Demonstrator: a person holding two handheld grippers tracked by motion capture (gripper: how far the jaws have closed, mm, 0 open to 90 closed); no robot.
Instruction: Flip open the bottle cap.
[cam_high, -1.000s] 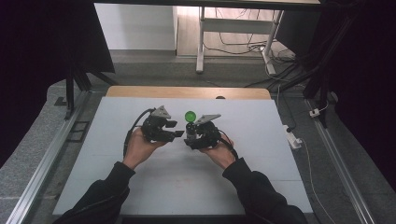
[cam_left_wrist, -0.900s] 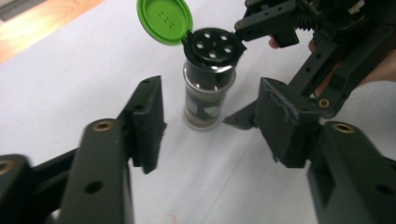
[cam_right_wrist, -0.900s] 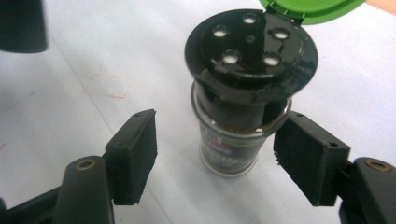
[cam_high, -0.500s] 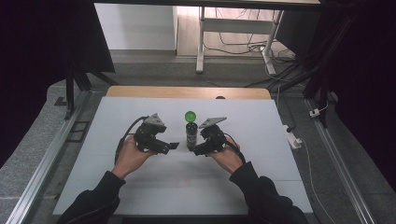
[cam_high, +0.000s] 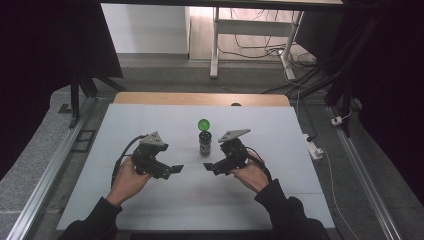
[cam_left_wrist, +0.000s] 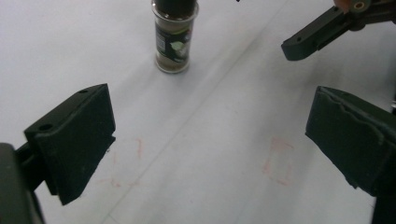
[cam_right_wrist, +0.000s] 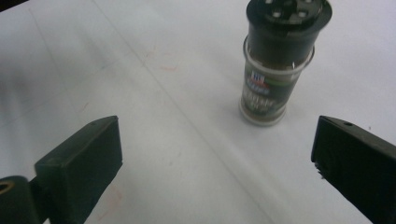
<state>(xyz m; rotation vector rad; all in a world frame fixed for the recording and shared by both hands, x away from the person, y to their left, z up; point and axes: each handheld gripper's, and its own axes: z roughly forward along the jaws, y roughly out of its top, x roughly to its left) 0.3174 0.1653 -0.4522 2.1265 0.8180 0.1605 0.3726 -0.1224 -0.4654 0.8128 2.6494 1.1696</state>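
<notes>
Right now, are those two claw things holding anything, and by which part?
Nothing is held. The left gripper and right gripper have just been opening, nothing between their fingers; the spice jar stands free beside its green cap.

White table (cam_high: 150, 200); spice jar (cam_high: 205, 143) brown contents, black shaker top; green cap (cam_high: 203, 124); black gripper pads (cam_left_wrist: 79, 135).

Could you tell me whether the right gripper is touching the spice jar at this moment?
Apart. The right gripper view shows bare table between the spice jar and the wide-open jaws of the right gripper.

Dim surroundings, bright tabletop, slightly soft close-ups
</notes>
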